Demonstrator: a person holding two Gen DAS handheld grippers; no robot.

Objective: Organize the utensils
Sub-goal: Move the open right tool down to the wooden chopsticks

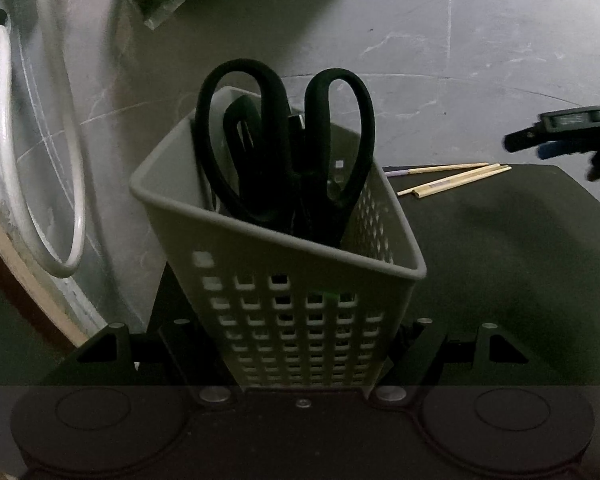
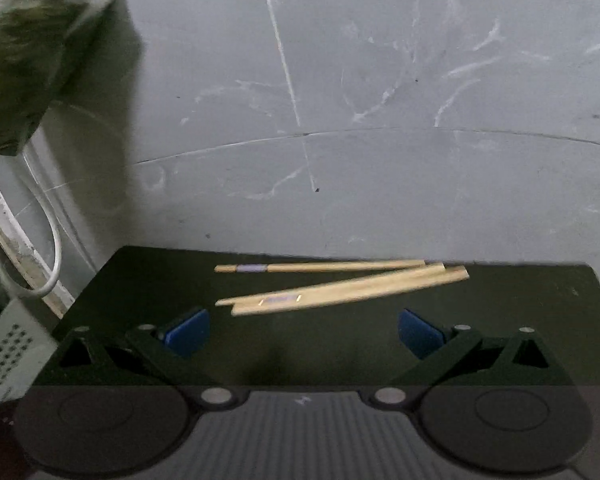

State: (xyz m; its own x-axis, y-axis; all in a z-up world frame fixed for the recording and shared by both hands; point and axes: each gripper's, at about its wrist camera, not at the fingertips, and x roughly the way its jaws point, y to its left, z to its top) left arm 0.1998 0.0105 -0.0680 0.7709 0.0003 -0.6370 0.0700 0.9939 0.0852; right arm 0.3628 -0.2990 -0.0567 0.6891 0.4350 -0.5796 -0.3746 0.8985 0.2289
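My left gripper (image 1: 300, 340) is shut on a grey perforated utensil basket (image 1: 300, 312), which it grips low on its sides. Black scissors (image 1: 340, 140) and another black-handled tool (image 1: 242, 128) stand upright in the basket. Several wooden chopsticks (image 2: 340, 288) lie on a dark mat (image 2: 500, 300), right of the basket; they also show in the left wrist view as chopsticks (image 1: 452, 178). My right gripper (image 2: 302, 330) hangs just short of them, open wide, with nothing between its blue pads (image 2: 188, 330). The right gripper (image 1: 540, 140) shows at the right edge of the left wrist view.
A grey scratched wall rises right behind the mat. A white cable (image 1: 8, 168) loops down at the left. A greenish plastic bag (image 2: 32, 52) hangs at the upper left. The basket's corner (image 2: 8, 356) sits at the mat's left edge.
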